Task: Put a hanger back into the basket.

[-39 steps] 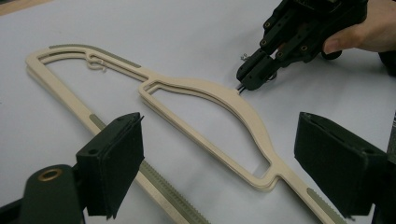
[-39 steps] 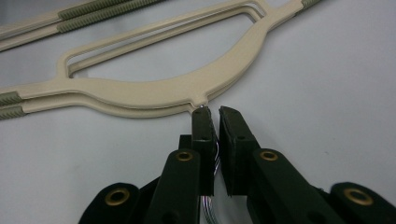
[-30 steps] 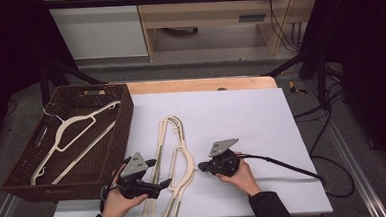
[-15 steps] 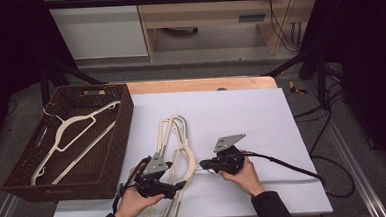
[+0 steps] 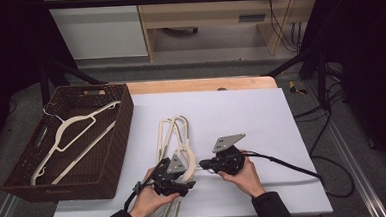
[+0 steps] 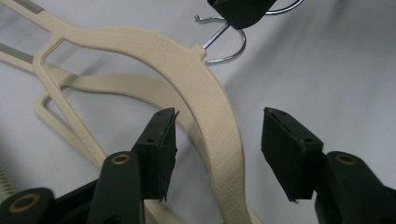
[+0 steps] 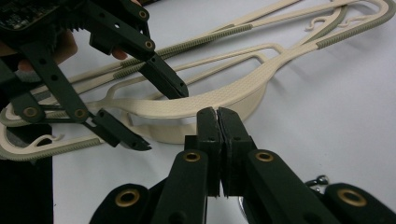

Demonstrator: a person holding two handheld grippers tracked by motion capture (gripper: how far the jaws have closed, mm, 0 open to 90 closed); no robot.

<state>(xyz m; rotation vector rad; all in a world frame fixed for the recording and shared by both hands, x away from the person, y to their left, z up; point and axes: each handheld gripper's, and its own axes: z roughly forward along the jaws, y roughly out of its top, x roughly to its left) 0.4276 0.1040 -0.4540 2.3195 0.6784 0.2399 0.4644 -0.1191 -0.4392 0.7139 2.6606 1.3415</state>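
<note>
Since the earlier frames my left gripper (image 5: 177, 173) has slid right along the near edge of the table (image 5: 261, 115) and now sits over the pile of cream hangers (image 5: 175, 137). Its jaws have just been closing, and the curved shoulder of the top hanger (image 6: 210, 107) runs between them; the pads (image 6: 161, 144) stand apart from the plastic on both sides, so nothing is gripped yet.

At the far left I see the brown wicker basket (image 5: 111, 158), with one cream hanger (image 5: 75, 137) lying flat inside it.

The pile lies on the white cloth just right of the basket, its long arms stretching toward the far side and its near ends past the table's near edge by my left hand (image 5: 148, 201).

My right gripper (image 5: 206, 164) is to the right of the pile, jaws pressed tight together. In the left gripper view its tip covers the metal hook (image 6: 224, 46) of the top hanger, so it appears clenched on that hook. My right hand (image 5: 242, 173) rests on the cloth, the cable (image 5: 284, 163) trailing off right.
</note>
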